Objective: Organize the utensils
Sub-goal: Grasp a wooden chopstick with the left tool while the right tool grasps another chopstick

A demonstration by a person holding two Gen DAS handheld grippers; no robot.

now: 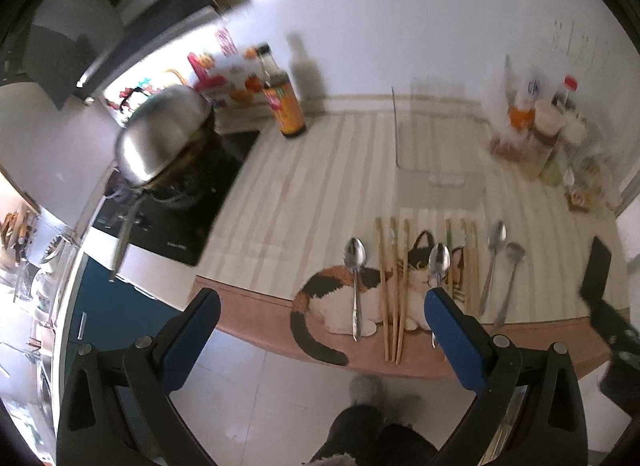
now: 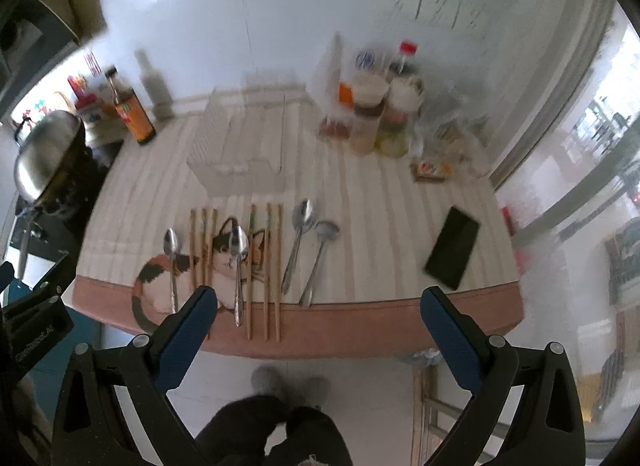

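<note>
On the far left, a shiny steel domed lid (image 1: 162, 137) sits on a dark wok on the black stove top (image 1: 176, 221), and beside it a brown glass sauce bottle with an orange label (image 1: 282, 99) stands upright at the back of the desk (image 1: 320, 169), which wears a cream striped cloth with a pinkish-brown hem.

Here is the left gripper (image 1: 322, 308), jaws spread wide and holding nothing, hanging off the desk's front edge above the pale floor. Between its blue pads lies the line-up: a steel spoon (image 1: 355, 278) on the calico cat picture (image 1: 340, 302), then a set of three wooden chopsticks (image 1: 394, 286), then a second steel spoon (image 1: 438, 262) across the cat's face.

Moving right, the right gripper (image 2: 318, 298) also has its jaws spread and empty, short of the desk. Ahead of it lie three more wooden chopsticks (image 2: 266, 266), then a third steel spoon (image 2: 297, 242), then a small steel ladle (image 2: 320, 256), all side by side with handles toward the front edge.

Behind the utensils stands a clear plastic box (image 2: 240, 145), open on top. Further right, a blurred cluster of jars and condiment bottles (image 2: 380, 105) stands near the wall, and a black phone (image 2: 452, 252) lies flat toward the desk's right end, well apart from the utensils.
</note>
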